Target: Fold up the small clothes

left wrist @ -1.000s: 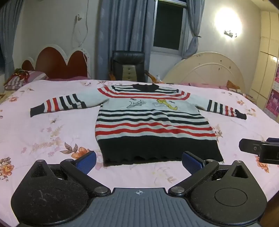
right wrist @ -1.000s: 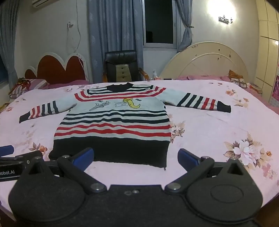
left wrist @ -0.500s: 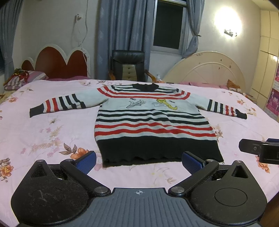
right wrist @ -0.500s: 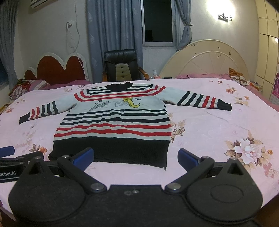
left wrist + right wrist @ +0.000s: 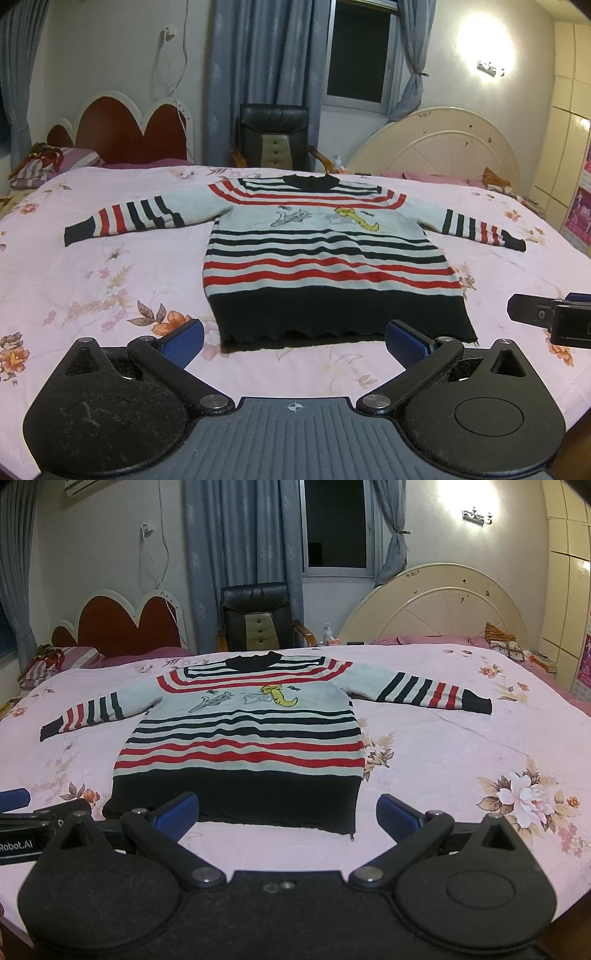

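Note:
A small striped sweater [image 5: 317, 258], white with red and black bands and a black hem, lies flat and face up on the pink floral bed [image 5: 92, 280], sleeves spread to both sides. It also shows in the right wrist view [image 5: 243, 738]. My left gripper [image 5: 293, 341] is open and empty, just short of the black hem. My right gripper [image 5: 288, 814] is open and empty, also just short of the hem, toward its right part. The right gripper shows at the right edge of the left wrist view [image 5: 546, 317]; the left gripper shows at the left edge of the right wrist view [image 5: 22, 823].
A black office chair [image 5: 273, 140] stands behind the bed by the curtains. A red headboard [image 5: 125, 133] is at the back left and a cream headboard [image 5: 436, 147] at the back right. Pillows [image 5: 48, 166] lie at the far left.
Both grippers have shifted only slightly, and the right wrist view now sits a little lower. The sweater has not moved and both grippers stay open.

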`<act>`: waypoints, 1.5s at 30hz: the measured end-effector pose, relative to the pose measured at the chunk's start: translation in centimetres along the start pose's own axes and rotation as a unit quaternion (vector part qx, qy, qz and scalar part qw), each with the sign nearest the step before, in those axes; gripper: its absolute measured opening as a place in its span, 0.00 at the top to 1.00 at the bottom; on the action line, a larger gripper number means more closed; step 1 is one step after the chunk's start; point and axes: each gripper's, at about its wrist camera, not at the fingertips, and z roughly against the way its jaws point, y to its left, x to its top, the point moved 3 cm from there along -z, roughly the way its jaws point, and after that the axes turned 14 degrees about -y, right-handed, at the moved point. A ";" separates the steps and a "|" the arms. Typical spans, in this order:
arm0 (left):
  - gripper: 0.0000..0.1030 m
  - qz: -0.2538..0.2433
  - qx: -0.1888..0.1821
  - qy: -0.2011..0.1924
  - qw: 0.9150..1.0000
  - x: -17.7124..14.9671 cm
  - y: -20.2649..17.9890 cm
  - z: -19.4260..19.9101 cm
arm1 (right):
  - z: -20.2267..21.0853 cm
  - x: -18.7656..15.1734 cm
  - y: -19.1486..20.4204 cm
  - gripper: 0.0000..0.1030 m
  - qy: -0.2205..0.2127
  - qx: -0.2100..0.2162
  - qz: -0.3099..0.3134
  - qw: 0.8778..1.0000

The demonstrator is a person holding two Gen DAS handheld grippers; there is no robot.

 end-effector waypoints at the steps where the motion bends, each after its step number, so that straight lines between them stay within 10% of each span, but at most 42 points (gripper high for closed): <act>1: 0.00 0.000 0.000 0.000 1.000 0.0 0.0 0.0 | 0.0 0.0 0.1 0.01 0.000 0.000 0.000 1.000; 45: 0.00 0.001 0.010 0.000 1.000 0.0 0.7 0.6 | 0.4 0.3 1.0 0.01 -0.004 0.007 0.003 1.000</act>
